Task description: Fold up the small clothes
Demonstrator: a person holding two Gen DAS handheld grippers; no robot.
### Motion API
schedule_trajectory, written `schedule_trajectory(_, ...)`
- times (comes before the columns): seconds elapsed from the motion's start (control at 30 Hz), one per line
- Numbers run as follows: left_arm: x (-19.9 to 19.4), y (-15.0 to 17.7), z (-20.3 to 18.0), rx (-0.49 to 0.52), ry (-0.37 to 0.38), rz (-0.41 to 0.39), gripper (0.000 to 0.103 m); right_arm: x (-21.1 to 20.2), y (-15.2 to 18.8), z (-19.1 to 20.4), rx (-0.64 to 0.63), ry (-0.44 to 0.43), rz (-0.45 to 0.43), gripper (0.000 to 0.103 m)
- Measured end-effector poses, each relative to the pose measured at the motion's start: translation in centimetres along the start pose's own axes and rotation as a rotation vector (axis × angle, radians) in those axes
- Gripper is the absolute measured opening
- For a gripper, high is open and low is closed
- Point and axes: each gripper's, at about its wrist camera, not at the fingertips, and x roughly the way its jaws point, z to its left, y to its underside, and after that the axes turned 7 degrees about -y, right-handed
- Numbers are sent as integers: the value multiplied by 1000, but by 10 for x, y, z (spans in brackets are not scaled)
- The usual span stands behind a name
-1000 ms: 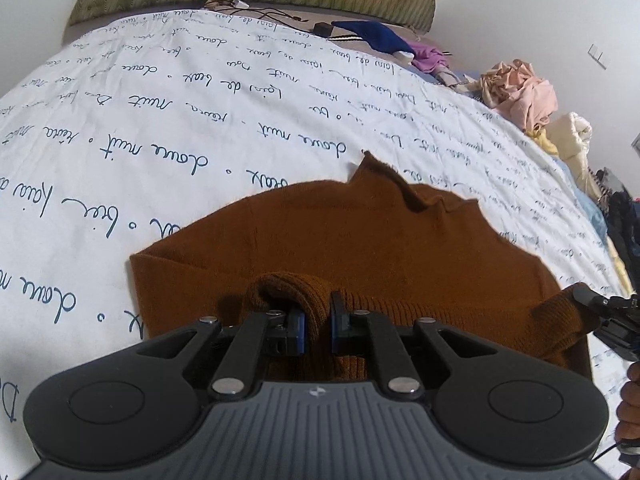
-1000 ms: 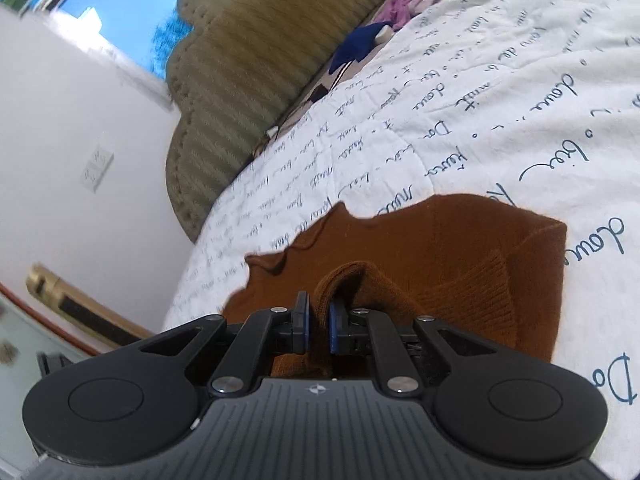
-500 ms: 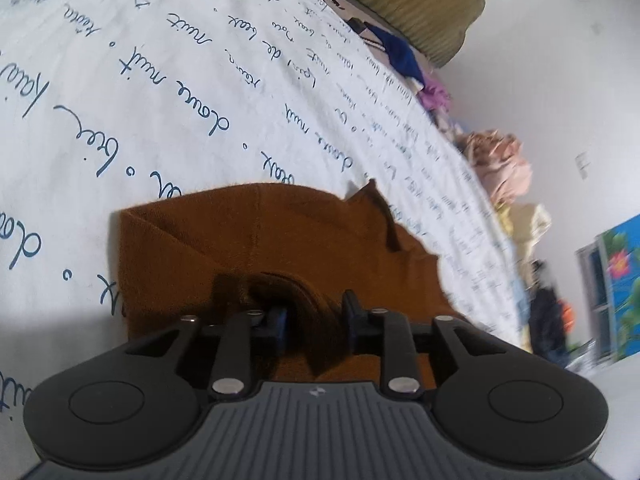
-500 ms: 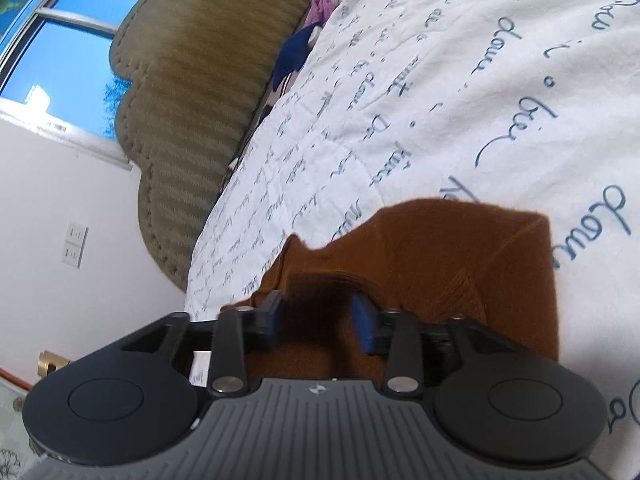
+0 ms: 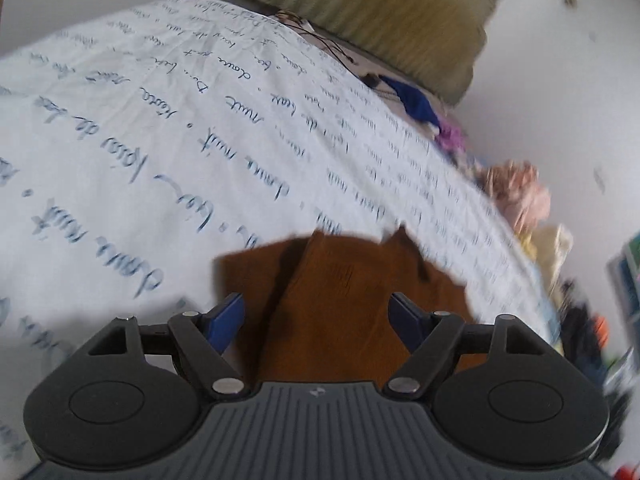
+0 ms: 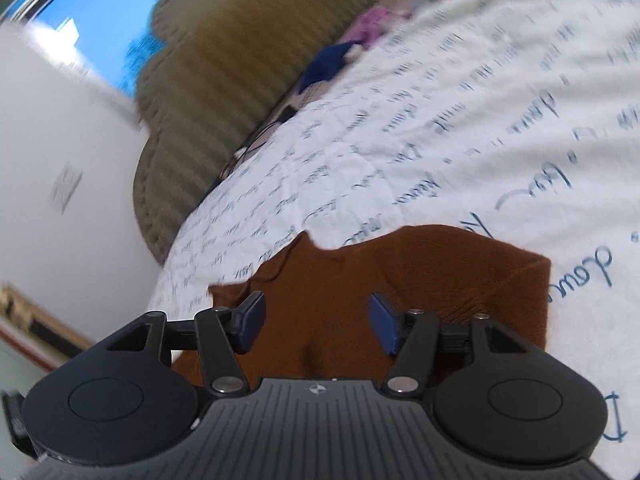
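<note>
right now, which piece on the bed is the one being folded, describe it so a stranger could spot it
Start from the wide bed covered by a white quilt with blue handwriting, its olive ribbed headboard at the far end. On the near part of that quilt lies a flat rust-brown knitted garment. It alone is spread out and folded; the blue, purple and pink clothes along the far edge are crumpled heaps.

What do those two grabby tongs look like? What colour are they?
Both look alike. The left tongs and right tongs have blue pads on black hinged bars with silver rivets. Behind sits a grey ribbed body with a tiny logo, flanked by two round black discs. No cables or sleeves show.
</note>
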Motion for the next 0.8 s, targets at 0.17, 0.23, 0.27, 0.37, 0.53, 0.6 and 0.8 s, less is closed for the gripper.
schedule_trajectory(0.17,-33,37,14,112,19,-6,79,-30,11,9,-56,-16,37,67)
schedule_trajectory(0.23,-44,49,21,133,39,6,79,-45,15,8,-65,-1,46,69)
schedule_trajectory(0.27,-49,56,23,145,51,11,79,-54,17,6,-66,10,51,71)
schedule_trajectory(0.37,-63,74,27,193,86,19,79,-77,26,-2,-64,33,72,72)
schedule_trajectory(0.53,-74,97,25,297,104,-2,79,-102,50,-11,-81,47,119,71)
schedule_trajectory(0.6,-74,103,26,314,106,-2,78,-104,61,-7,-121,62,141,68)
schedule_trajectory(0.8,-74,111,22,372,107,-20,52,-95,86,2,-222,118,186,42)
